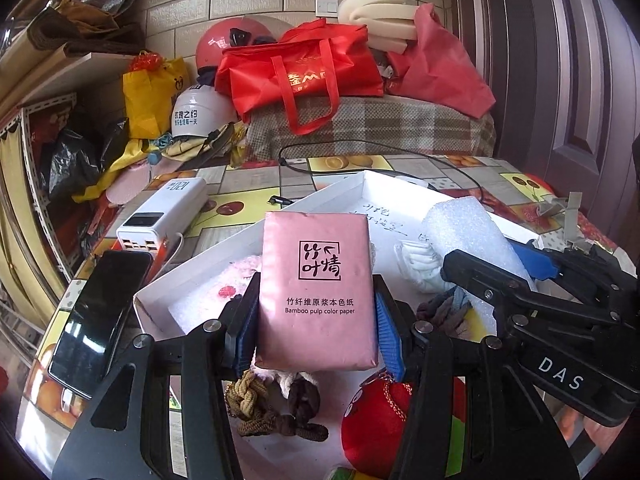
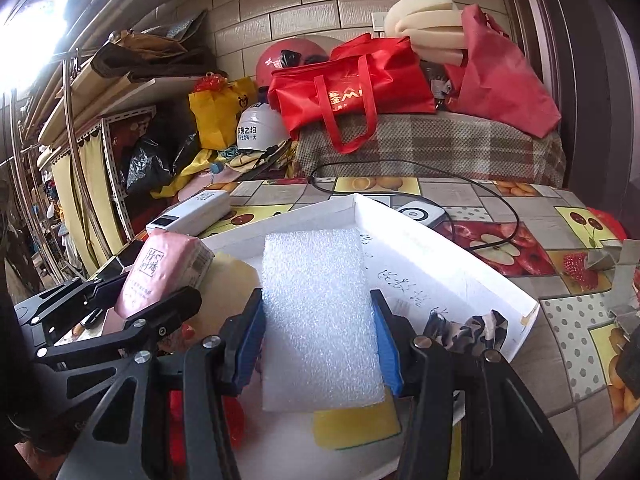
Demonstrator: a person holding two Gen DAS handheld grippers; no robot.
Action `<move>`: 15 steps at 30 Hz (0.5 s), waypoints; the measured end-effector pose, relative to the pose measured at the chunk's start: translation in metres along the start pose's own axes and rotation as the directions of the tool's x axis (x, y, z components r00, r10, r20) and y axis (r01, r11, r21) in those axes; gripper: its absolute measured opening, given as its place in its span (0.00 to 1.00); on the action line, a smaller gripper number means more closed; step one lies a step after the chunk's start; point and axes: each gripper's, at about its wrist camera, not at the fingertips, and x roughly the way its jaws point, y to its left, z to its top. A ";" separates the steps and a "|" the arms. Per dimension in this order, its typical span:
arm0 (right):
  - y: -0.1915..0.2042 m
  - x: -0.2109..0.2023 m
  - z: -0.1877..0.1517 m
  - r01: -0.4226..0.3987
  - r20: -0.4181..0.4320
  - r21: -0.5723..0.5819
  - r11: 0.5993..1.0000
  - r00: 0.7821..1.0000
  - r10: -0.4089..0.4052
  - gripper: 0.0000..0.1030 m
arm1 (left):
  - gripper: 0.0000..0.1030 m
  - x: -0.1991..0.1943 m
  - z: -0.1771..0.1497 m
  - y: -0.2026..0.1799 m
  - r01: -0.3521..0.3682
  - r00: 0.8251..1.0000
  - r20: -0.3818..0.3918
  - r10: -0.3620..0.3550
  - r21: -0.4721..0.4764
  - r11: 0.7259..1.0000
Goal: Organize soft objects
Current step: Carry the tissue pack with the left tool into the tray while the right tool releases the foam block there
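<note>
My left gripper (image 1: 316, 312) was clamped on the pink tissue pack (image 1: 316, 292), blue pads (image 1: 249, 320) pressed against both long sides, the pack standing upright with its printed face toward me. It hung above the near left part of the white box (image 1: 224, 236), over something pink and fluffy with a red dot (image 1: 228, 290) lying inside. And on the right, my right gripper (image 2: 318, 336) had the white foam block (image 2: 320, 316) squeezed between its own blue pads (image 2: 386, 344), raised over the middle of the same box (image 2: 452, 264), whose far corner pointed away from me. Side by side they were, the two loads near each other over the box, not touching!

Just near of the tissue pack lay knotted hair ties, tan and brown (image 1: 272, 404), and to their right a red plush thing with a gold cord (image 1: 380, 424). Under the foam block a yellow sponge (image 2: 356, 424) peeked out at the near edge. A patterned scrunchie (image 2: 468, 330) sat in the box's near right corner. Left of the box, on the fruit-print tablecloth (image 2: 568, 320), rested a dark phone (image 1: 100, 312) and, farther off, a white power bank (image 1: 164, 216).
</note>
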 end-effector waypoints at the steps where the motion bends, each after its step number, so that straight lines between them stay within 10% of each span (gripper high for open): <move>1: -0.001 0.000 0.000 0.003 -0.003 0.004 1.000 1.000 -0.003 0.49 | 0.49 0.000 0.000 0.000 0.001 1.000 -0.001 -0.001 -0.001 1.000; 9: 0.003 0.000 0.000 0.028 0.001 -0.014 1.000 1.000 -0.028 0.50 | 0.50 0.000 0.001 -0.001 -0.040 0.999 0.002 0.040 -0.002 0.999; 12: 0.004 0.000 0.001 0.044 0.002 -0.019 0.999 0.999 -0.044 0.51 | 0.74 -0.006 0.000 0.005 -0.152 0.988 0.026 0.153 -0.048 0.987; 15: -0.003 -0.002 0.001 0.060 0.013 0.020 0.998 0.998 -0.060 0.82 | 0.95 -0.010 -0.003 0.025 -0.167 0.984 0.032 0.173 -0.148 0.975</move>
